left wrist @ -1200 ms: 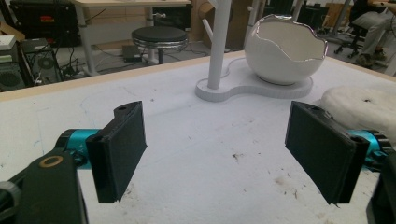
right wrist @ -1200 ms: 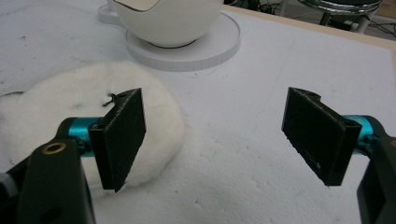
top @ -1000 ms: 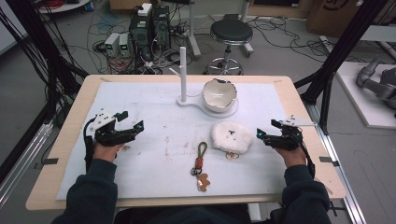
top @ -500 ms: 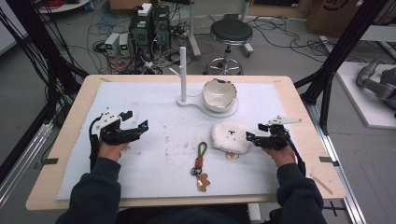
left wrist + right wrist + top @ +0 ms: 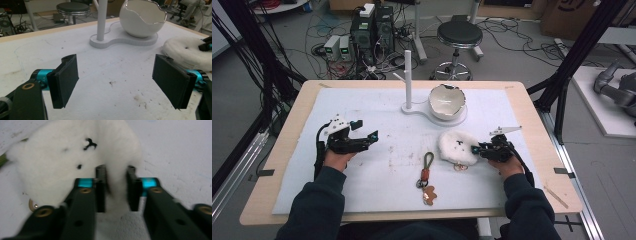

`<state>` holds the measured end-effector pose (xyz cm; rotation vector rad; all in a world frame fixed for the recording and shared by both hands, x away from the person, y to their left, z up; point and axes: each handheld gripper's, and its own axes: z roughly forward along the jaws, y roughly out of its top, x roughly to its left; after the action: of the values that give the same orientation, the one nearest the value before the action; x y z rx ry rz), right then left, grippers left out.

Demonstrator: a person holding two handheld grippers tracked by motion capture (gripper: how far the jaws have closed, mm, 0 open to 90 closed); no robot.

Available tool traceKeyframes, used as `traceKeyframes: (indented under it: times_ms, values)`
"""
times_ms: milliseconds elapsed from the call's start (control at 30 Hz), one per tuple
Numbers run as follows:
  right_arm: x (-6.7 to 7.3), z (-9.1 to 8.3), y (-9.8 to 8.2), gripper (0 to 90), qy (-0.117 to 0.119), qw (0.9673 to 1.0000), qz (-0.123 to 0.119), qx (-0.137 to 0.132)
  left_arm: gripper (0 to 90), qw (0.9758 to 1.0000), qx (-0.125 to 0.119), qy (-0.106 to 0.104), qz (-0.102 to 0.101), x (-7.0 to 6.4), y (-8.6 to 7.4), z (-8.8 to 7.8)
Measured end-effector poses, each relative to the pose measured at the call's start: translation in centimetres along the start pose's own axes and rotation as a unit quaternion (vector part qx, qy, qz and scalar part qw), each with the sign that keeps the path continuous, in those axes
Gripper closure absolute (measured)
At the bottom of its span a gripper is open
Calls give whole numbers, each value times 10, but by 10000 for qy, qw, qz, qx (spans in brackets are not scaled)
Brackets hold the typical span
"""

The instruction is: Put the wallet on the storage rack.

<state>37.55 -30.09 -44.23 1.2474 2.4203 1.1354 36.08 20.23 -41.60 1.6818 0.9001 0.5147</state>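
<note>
The right gripper had just been closing its jaws, and in the right gripper view they were pinched on a fold of the white fluffy plush, fur bunched between the two pads. The plush lay on the white mat at about four o'clock from the mat's centre, with a small metal ring peeping out from under its near edge. To do this pick-up well, it seemed wise to make sure the pads had caught more than loose fur: a shallow bite on pile alone could slip once the toy left the mat, so a slow, straight lift, watching whether the whole body followed, looked the safer course. The left gripper hovered at about nine o'clock, its jaws spread wide with nothing between them, well apart from the plush. Around it, a leather keychain lay at six o'clock, near the plush but not touching it, and could be brushed by a low sweep toward the person. At twelve o'clock stood a white stand with an upright post and an eggshell-shaped bowl on the same base; the bowl's jagged rim, just beyond the plush, was the nearest thing to clear on any carry forward.
</note>
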Motion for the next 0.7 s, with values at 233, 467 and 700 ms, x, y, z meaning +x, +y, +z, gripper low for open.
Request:
traceKeyframes:
  times_ms: [233, 467, 700]
  values:
    - [8, -14, 3, 823, 182, 9971, -483, -555, 208, 9996, 42, -265, -19, -13, 5, 5]
    - [24, -26, 12, 824, 388, 9874, -879, -1258, 208, 9939, 281, -1058, 124, -49, 17, 45]
    - [30, -27, 16, 823, 629, 9817, -978, -1506, 209, 9846, 577, -1646, 89, -77, 22, 84]
